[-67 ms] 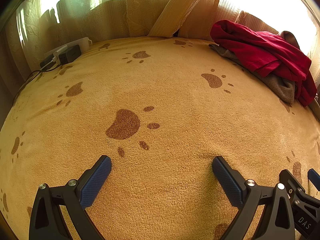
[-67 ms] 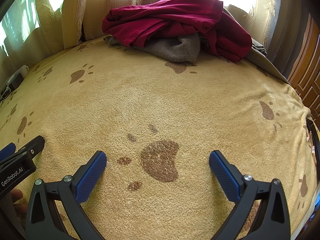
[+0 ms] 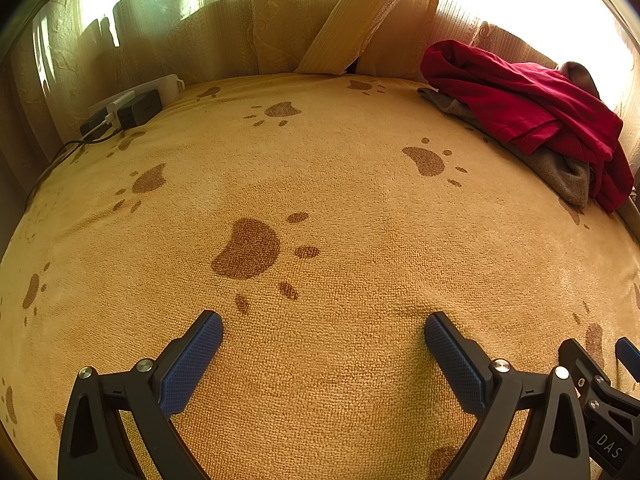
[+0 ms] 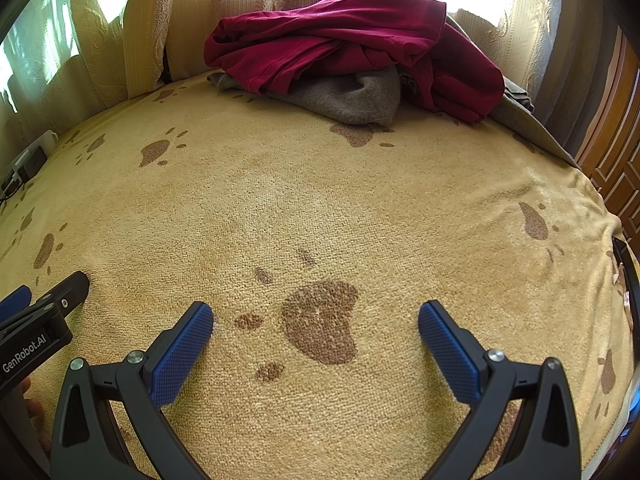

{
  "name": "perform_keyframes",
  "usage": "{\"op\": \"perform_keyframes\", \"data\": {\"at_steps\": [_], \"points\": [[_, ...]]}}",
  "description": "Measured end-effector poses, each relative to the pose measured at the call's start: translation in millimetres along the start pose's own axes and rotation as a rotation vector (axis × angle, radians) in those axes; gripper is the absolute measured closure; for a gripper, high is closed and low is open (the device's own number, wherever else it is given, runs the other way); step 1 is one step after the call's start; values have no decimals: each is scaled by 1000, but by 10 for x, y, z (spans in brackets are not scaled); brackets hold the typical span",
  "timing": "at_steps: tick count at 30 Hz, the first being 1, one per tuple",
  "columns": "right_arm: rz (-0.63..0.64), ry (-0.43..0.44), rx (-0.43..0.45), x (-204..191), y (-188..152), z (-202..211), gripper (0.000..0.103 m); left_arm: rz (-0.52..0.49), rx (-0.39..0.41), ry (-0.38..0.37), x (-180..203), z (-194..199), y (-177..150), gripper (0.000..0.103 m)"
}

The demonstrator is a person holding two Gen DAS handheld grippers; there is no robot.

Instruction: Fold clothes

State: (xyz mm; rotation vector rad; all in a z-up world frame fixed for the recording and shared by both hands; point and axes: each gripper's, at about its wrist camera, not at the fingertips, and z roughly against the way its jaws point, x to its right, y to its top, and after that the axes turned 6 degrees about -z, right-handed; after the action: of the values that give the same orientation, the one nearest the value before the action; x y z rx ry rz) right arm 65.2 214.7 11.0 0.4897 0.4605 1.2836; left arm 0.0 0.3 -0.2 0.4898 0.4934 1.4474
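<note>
A crumpled red garment [image 4: 340,40] lies heaped on a grey garment [image 4: 352,96] at the far side of the bed; in the left wrist view the same red garment [image 3: 528,108] and grey garment [image 3: 560,168] sit at the far right. My left gripper [image 3: 323,330] hovers open over bare blanket, nothing between its blue pads [image 3: 192,360]. My right gripper [image 4: 316,320] is open too, above a brown paw print, well short of the clothes. Each gripper shows at the edge of the other's view.
A yellow blanket [image 4: 280,200] with brown paw prints covers the bed. Pillows [image 3: 360,28] and curtains stand along the far edge. A power strip with chargers [image 3: 132,110] lies at the far left corner. Wooden furniture [image 4: 616,160] stands to the right of the bed.
</note>
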Motion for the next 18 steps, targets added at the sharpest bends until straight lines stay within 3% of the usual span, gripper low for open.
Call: {"op": "perform_keyframes", "data": {"at_steps": [18], "points": [[1,-3,0,-42,-2,-3,0,3,-1,5,26,1,-4,0]]}}
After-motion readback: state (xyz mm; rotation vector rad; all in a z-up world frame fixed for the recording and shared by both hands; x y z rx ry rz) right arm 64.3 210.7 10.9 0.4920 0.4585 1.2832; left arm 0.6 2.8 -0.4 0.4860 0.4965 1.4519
